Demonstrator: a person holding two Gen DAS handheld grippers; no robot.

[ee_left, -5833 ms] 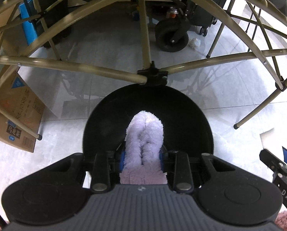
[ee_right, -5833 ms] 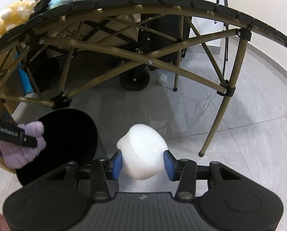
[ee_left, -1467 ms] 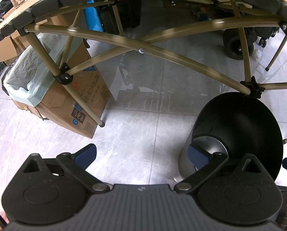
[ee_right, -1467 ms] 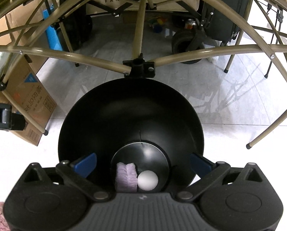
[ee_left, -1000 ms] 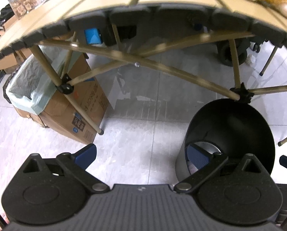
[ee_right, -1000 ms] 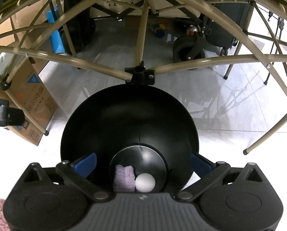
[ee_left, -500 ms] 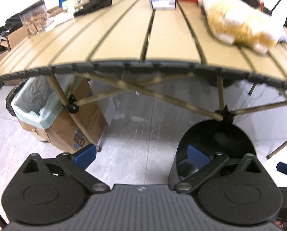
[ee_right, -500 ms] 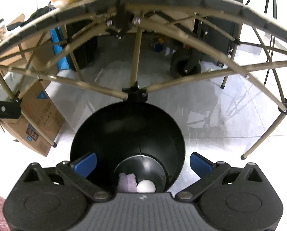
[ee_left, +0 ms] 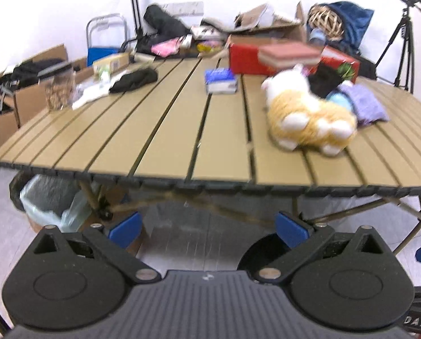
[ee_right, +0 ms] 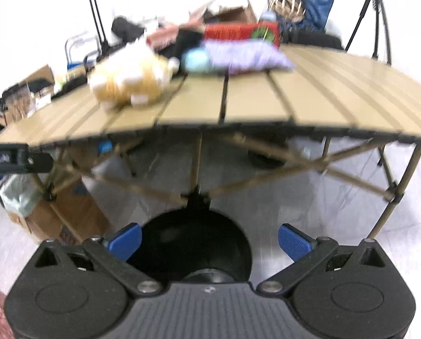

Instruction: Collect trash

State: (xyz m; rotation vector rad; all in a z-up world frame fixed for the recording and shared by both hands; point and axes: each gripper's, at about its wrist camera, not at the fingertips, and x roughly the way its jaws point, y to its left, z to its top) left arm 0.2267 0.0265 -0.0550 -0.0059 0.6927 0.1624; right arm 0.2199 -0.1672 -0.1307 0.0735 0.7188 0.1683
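Purple fuzzy cloth (ee_left: 364, 103) at the far right of the slatted table (ee_left: 165, 141), beside the plush toy (ee_left: 303, 115), looks soft and light; pinch it at a bunched edge. Left gripper (ee_left: 207, 230) and right gripper (ee_right: 209, 241) both gape wide, empty, the right above the black bin (ee_right: 193, 243) on the tiled floor of a cluttered room

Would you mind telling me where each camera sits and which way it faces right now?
Left wrist: on the left gripper, open, facing forward and slightly down across the slatted table at the plush toy.
Right wrist: on the right gripper, open, lower, above the black bin, looking under and over the table edge; the left gripper shows at the left edge.
Shared: table, plush toy, purple cloth, red box, bin.
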